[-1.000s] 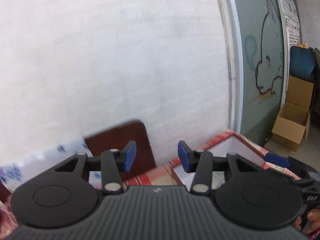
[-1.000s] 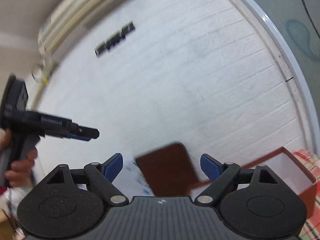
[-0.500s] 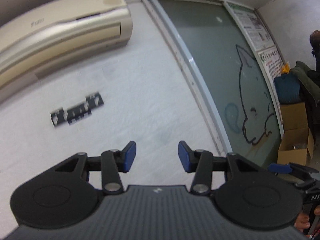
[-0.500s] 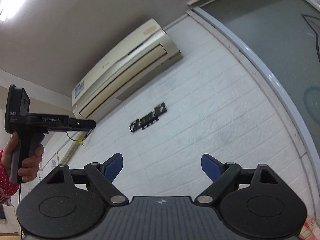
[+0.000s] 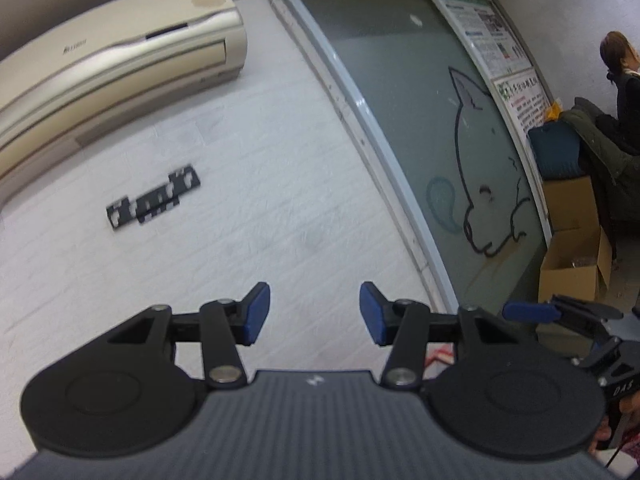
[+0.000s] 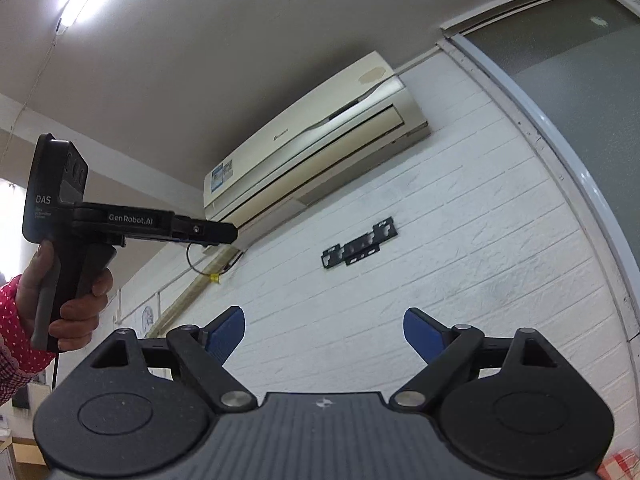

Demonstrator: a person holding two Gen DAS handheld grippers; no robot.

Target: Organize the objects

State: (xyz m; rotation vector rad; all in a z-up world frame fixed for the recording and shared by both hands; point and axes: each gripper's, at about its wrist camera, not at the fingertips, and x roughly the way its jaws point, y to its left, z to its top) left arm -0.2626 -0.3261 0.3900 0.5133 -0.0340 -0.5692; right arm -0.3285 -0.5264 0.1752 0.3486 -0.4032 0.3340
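Both grippers point up at the white brick wall, and no object of the task shows in either view. My left gripper [image 5: 314, 312] is open and empty, with its blue pads apart. My right gripper [image 6: 324, 332] is open wider and empty. The left gripper also shows in the right wrist view [image 6: 224, 234], held in a hand at the left. The right gripper's tip shows at the lower right of the left wrist view [image 5: 528, 312].
A beige air conditioner [image 5: 112, 68] [image 6: 316, 136] hangs high on the wall above a black bracket [image 5: 154, 202] [image 6: 360, 246]. A frosted glass door [image 5: 432, 140] stands to the right. Cardboard boxes [image 5: 572, 268] and a seated person [image 5: 624, 88] are at the far right.
Both grippers have tilted upward from the table and its boxes to the wall, air conditioner and ceiling. Both stayed open.
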